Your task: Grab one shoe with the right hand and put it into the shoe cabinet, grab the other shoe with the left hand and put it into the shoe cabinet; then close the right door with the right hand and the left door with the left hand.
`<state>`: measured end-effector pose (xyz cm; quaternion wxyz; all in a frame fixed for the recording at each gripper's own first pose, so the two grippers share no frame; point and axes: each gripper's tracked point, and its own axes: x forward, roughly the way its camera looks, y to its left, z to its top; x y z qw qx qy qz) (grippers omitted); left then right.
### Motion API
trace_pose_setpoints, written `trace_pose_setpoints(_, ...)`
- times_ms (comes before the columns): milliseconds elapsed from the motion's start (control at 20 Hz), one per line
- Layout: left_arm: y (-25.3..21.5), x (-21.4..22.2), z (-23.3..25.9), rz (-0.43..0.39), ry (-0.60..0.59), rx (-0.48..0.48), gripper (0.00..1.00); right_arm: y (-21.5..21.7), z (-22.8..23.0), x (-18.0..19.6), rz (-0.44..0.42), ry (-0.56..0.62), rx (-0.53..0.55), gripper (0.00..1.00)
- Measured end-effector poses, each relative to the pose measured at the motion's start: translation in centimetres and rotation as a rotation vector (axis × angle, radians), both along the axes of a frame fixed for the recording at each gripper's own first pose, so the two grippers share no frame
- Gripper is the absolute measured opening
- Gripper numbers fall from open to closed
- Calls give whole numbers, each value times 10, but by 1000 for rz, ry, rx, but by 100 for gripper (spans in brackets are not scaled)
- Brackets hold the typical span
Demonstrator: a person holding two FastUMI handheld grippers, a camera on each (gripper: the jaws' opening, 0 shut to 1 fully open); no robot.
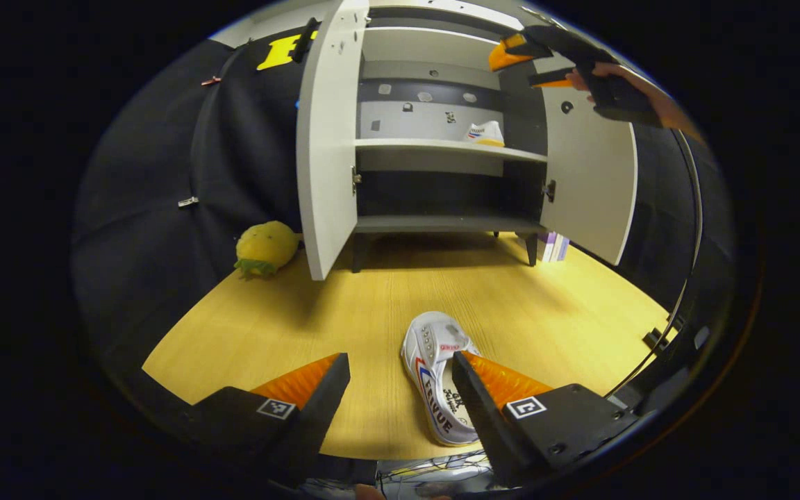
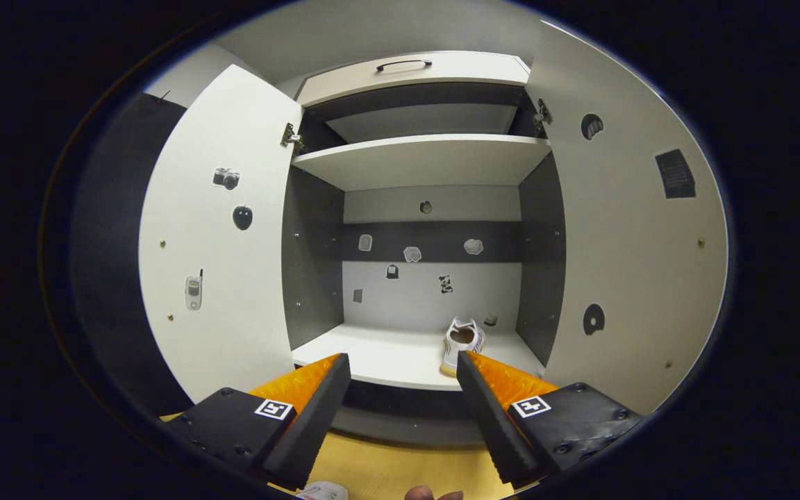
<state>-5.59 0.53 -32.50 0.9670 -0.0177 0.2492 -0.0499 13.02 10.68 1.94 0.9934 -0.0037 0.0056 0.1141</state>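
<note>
In the left gripper view we see our left tool standing wide apart and holding nothing, low over the near edge of the wooden table; one white shoe lies on the table near that edge, toe pointing toward the shoe cabinet, its heel end just beside the tool's right-hand finger, though we cannot tell whether they touch; the cabinet stands at the far edge of the table with both doors swung open, the left door and the right door; the other shoe sits on the middle shelf, toward its right end; a yellow plush toy rests on the table near the far left corner, beside the left door; farther off, the right tool is raised by the top of the right door, held by a hand; in the right gripper view we find that tool wide and empty, facing straight into the cabinet, with the shelved shoe lying just beyond its right-hand finger, heel toward us, apart from it.
</note>
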Motion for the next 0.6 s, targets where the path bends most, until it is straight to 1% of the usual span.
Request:
trace_pose_setpoints(100,-10,5,-19,-38,15,10,93,-7,-5,-16,-8,17,7,98)
trace_pose_setpoints(200,-19,11,-42,-73,38,20,89,-15,-8,-29,-13,41,21,98)
trace_pose_setpoints(300,-22,18,-62,-88,62,52,85,-25,-6,-37,-23,44,14,98)
trace_pose_setpoints(350,-22,24,-68,-90,67,54,77,-29,-5,-40,-29,34,0,98)
trace_pose_setpoints(400,-25,30,-68,-98,59,27,73,-33,-5,-42,-31,28,-16,98)
trace_pose_setpoints(450,-31,37,-71,-105,57,6,65,-37,-8,-44,-34,30,-28,98)
trace_pose_setpoints(500,-33,42,-74,-103,59,2,63,-40,-13,-47,-36,42,-36,98)
trace_pose_setpoints(550,-34,45,-78,-101,64,-2,65,-41,-15,-50,-36,53,-38,98)
trace_pose_setpoints(600,-35,47,-79,-96,67,-14,64,-44,-17,-51,-37,62,-41,98)
